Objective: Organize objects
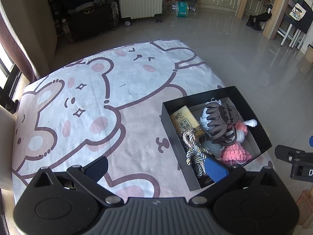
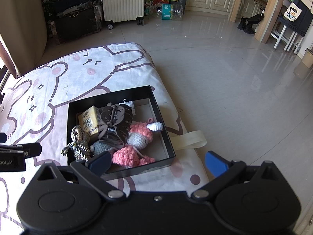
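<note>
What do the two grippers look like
Both the left gripper and the right gripper are matte black, with round pivot housings, silver rivets and blue finger pads. The left's base is ribbed grey. No hands, sleeves or cables show.

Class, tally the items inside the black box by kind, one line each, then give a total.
Brown hair claw clip: 1
Yellow tissue pack: 1
Braided cord bundle: 1
Crocheted yarn pieces: at least 4 showing: pink, pink-and-white, grey-blue, pale blue; they overlap, so this count is uncertain.
Total in the black box: about 7
</note>
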Available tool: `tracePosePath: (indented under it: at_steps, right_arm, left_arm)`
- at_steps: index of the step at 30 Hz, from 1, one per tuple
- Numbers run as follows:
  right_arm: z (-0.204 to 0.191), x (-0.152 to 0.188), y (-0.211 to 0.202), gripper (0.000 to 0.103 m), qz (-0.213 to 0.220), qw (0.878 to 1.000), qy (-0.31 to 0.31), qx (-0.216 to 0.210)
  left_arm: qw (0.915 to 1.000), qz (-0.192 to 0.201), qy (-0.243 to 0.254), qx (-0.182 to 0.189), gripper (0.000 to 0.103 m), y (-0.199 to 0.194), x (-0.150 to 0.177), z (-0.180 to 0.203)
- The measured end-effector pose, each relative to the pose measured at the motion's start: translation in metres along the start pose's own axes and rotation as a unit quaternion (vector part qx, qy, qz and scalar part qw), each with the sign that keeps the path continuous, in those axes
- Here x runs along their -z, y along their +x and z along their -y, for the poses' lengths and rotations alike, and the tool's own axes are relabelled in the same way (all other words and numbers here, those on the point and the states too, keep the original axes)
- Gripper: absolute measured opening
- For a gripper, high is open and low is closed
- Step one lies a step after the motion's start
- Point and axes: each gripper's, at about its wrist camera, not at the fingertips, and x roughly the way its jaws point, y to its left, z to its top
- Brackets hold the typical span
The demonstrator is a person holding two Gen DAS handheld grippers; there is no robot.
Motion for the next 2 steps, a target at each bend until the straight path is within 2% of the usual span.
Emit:
tracePosePath:
  at_steps: [2]
  right_arm:
    - [0.0002, 0.0001, 0.0, 0.103, 0.0, 1.0, 0.0, 0.0]
  left_arm:
    - [1.0, 0.001, 0.0, 0.001, 0.103, 0.0001, -0.0001, -0.0002]
